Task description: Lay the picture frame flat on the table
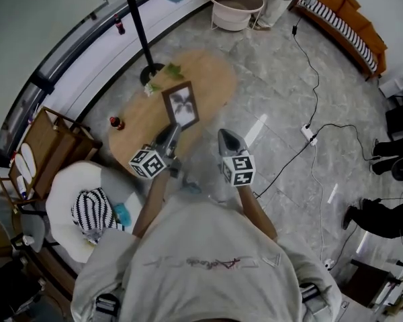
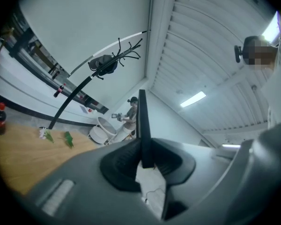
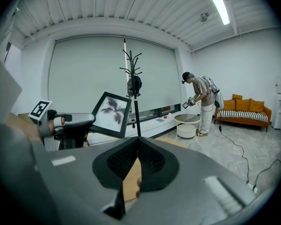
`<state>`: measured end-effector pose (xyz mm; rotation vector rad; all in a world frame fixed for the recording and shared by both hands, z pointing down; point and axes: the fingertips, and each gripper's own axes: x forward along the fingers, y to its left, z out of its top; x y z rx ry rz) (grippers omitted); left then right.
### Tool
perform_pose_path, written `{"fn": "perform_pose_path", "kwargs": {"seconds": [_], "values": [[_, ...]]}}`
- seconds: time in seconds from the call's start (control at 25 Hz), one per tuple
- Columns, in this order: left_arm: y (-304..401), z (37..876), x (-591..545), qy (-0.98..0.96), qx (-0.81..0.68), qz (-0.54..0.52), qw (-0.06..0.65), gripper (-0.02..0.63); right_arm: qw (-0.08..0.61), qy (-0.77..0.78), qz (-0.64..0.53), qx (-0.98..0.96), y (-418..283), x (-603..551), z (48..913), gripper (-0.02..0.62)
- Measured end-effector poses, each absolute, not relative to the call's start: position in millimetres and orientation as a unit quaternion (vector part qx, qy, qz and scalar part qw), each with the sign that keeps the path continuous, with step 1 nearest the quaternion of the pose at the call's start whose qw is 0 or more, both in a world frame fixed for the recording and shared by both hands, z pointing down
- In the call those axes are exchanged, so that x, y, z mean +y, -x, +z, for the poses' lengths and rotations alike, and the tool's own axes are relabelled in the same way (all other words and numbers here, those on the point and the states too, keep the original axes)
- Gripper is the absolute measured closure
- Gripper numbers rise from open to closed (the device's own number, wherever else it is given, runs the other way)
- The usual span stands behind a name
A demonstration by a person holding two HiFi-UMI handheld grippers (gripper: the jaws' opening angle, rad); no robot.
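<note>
A black picture frame (image 1: 181, 106) with a palm-leaf print is held upright over the near part of the oval wooden table (image 1: 208, 79). My left gripper (image 1: 172, 135) is shut on its lower edge. In the left gripper view the frame (image 2: 143, 121) shows edge-on as a thin dark bar pinched between the pads. The right gripper view shows the frame (image 3: 111, 114) from the front, with the left gripper (image 3: 70, 123) below it. My right gripper (image 1: 226, 138) hovers to the right of the frame, off the table's edge, its jaws (image 3: 138, 140) shut on nothing.
On the table stand a red-capped bottle (image 1: 116, 122) at the left and green sprigs (image 1: 166, 72) at the far end. A black coat stand (image 1: 138, 25) rises behind the table. A round white side table (image 1: 235, 5), an orange sofa (image 1: 352, 19) and floor cables (image 1: 309, 136) lie beyond.
</note>
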<state>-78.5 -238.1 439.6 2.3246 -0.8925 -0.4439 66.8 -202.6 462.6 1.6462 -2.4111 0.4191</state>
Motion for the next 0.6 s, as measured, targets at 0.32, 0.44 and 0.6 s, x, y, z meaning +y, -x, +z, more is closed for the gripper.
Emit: {"fn": "perform_pose_path", "kwargs": {"seconds": [0.32,0.44,0.6], "values": [[87,439,-310,-0.882,-0.324,-0.164,0.301,0.537,0.097,-0.568,0.130,-0.807,-57,-270,458,0.589],[86,439,-327,-0.883,-0.320,-0.166,0.302,0.535,0.095,-0.573,0.129,-0.804,-58,-285,459,0.589],[88,441,-338,-0.883,-0.320,-0.165,0.301,0.537,0.099,-0.573,0.130,-0.803,-57,-295,463,0.589]]}}
